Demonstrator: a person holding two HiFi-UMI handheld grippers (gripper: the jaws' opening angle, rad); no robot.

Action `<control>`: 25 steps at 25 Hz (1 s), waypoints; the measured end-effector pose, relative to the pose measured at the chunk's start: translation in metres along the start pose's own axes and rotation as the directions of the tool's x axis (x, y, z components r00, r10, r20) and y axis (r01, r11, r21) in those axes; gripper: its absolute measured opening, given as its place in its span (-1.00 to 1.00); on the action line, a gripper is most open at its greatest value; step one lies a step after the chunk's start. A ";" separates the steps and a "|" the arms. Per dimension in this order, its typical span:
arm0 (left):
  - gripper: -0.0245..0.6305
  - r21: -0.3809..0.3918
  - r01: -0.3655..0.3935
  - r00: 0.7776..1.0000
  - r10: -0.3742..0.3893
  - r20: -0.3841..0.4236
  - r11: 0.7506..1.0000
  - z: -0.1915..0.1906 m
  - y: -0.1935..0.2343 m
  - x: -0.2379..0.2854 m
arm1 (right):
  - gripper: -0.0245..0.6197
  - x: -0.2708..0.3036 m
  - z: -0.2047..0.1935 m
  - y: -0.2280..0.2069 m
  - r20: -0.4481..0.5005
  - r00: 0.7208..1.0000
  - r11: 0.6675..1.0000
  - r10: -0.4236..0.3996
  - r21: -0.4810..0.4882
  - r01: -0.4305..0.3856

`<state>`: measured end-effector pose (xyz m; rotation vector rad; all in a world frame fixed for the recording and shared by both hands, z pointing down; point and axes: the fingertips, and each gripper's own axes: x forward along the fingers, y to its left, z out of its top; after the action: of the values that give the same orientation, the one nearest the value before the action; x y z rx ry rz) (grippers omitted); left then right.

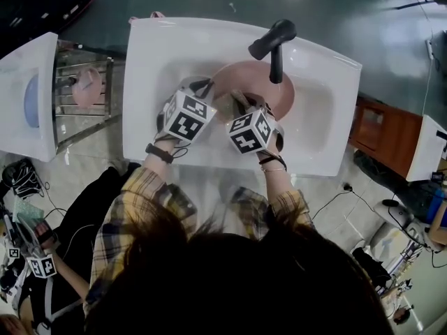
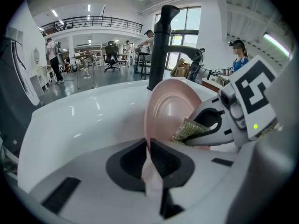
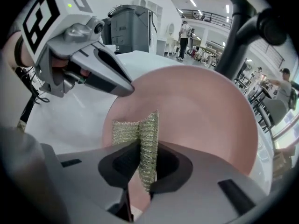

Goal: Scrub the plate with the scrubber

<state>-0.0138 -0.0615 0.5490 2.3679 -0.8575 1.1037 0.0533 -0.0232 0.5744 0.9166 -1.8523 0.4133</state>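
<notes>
A pink plate (image 1: 246,82) stands tilted on its edge in the white sink (image 1: 154,61), under the black tap (image 1: 274,42). My left gripper (image 2: 148,160) is shut on the plate's (image 2: 168,113) rim, holding it up. My right gripper (image 3: 142,164) is shut on a folded gold-green mesh scrubber (image 3: 142,136), which lies against the inner face of the plate (image 3: 201,111). In the left gripper view the scrubber (image 2: 188,130) shows pressed to the plate's lower right, in the right gripper's fingers (image 2: 212,125). The left gripper's fingers (image 3: 107,73) show at the plate's upper left rim.
A metal rack (image 1: 84,93) with a pink item stands left of the sink, beside a white unit (image 1: 28,96). A wooden cabinet (image 1: 380,135) is to the right. Cables and gear lie on the floor. People stand far off in the room.
</notes>
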 end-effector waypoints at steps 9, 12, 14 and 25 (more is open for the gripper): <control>-0.83 0.002 0.010 1.000 -0.010 -0.003 1.000 -0.004 -0.006 0.001 | -0.69 -0.010 -0.036 -0.020 -0.067 0.998 1.000 -0.014 -0.005 0.013; -0.83 0.006 0.015 1.000 -0.015 -0.003 1.000 -0.004 -0.008 0.001 | -0.69 -0.017 -0.051 -0.037 -0.078 0.996 0.999 -0.050 0.018 0.052; -0.83 0.011 0.016 1.000 -0.016 0.000 1.000 -0.005 -0.008 0.001 | -0.69 -0.023 -0.060 -0.051 -0.085 0.993 0.996 -0.082 0.033 0.085; -0.80 0.035 0.031 1.000 -0.031 -0.003 0.999 -0.002 -0.021 0.001 | -0.69 -0.045 -0.058 -0.123 -0.020 0.964 0.957 -0.265 0.115 0.265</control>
<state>-0.0004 -0.0454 0.5492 2.3994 -0.8044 1.1180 0.1912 -0.0484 0.5472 1.2256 -1.6846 0.3593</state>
